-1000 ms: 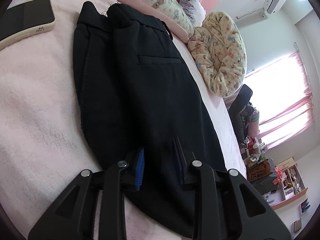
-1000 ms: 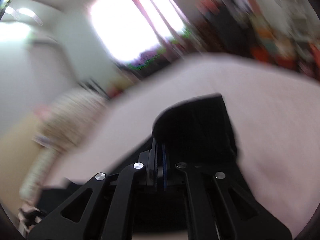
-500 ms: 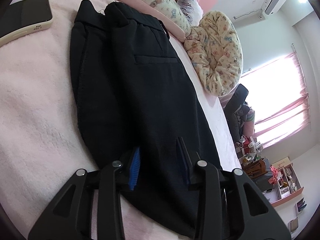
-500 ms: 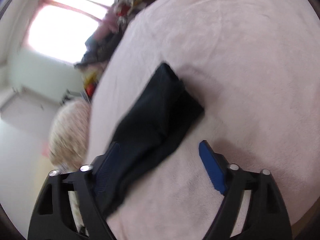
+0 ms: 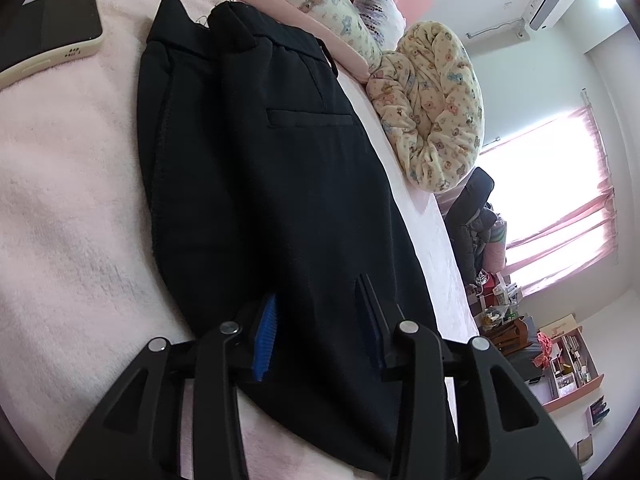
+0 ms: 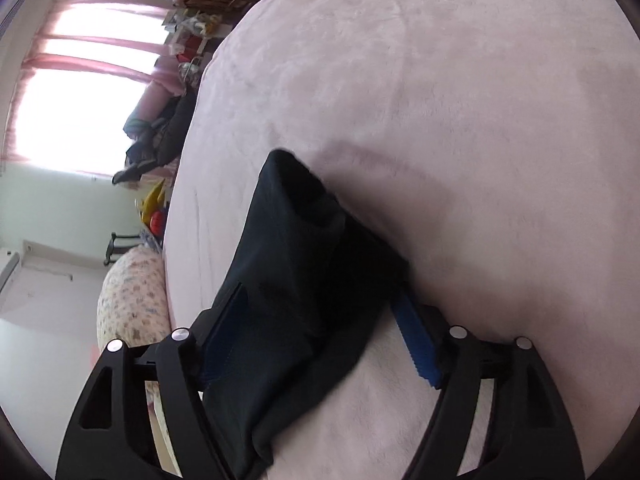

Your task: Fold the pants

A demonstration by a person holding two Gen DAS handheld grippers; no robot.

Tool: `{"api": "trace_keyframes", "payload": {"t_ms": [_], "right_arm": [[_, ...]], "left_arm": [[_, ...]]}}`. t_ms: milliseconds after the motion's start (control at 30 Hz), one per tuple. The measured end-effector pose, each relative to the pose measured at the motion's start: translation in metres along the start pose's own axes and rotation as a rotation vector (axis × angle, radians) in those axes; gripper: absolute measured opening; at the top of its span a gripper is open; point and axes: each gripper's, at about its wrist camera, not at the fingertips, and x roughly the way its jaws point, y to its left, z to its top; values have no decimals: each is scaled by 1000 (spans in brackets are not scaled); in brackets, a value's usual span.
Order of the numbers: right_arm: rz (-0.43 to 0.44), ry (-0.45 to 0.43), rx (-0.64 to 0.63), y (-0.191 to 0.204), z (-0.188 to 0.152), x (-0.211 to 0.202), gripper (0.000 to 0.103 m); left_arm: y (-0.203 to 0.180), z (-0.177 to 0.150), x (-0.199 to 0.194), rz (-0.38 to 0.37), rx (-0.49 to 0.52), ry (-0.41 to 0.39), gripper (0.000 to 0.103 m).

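Observation:
Black pants lie flat on the pink bed cover, legs laid one over the other, waistband and back pocket at the far end. My left gripper is open, its blue pads hovering over the thigh part of the pants. In the right wrist view the leg-end of the pants lies on the cover, its hem a little raised. My right gripper is open wide, its fingers either side of the leg, holding nothing.
A phone lies on the cover left of the waistband. Patterned pillows line the bed's far side. Pink bed cover stretches beyond the leg-end. Window, shelves and clutter stand past the bed edge.
My right gripper let go of the pants leg, opened wide and now sits lower over the leg lying on the bed. My left gripper stayed open and shifted slightly over the thigh.

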Motion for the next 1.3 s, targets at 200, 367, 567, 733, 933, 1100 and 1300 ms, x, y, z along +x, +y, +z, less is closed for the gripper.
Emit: {"api": "trace_keyframes", "payload": {"t_ms": [200,367,567,733,933,1100,1300], "right_arm": [[4,-106,-265,51,7,-7,13],[41,-299,-682,95,-8,-33,13],[-59,-53,-298,4,16,13,15],[-137,-120,-331,18,-2,-27,57],[156,74,-402,62,-79,-32,55],[236,411,-361,92,-164,33,50],[154,539,-355,109,-215,86,50]], "left_arm": [[-2,-1,1,5,16,-3,42],[-2,-1,1,4,17,1,42],[1,3,3,-19,-2,19,42],[4,7,4,-47,-23,43,42],[4,11,5,-92,-33,88,47],[2,15,2,-123,-14,123,58],[3,25,-13,-136,47,133,81]]}}
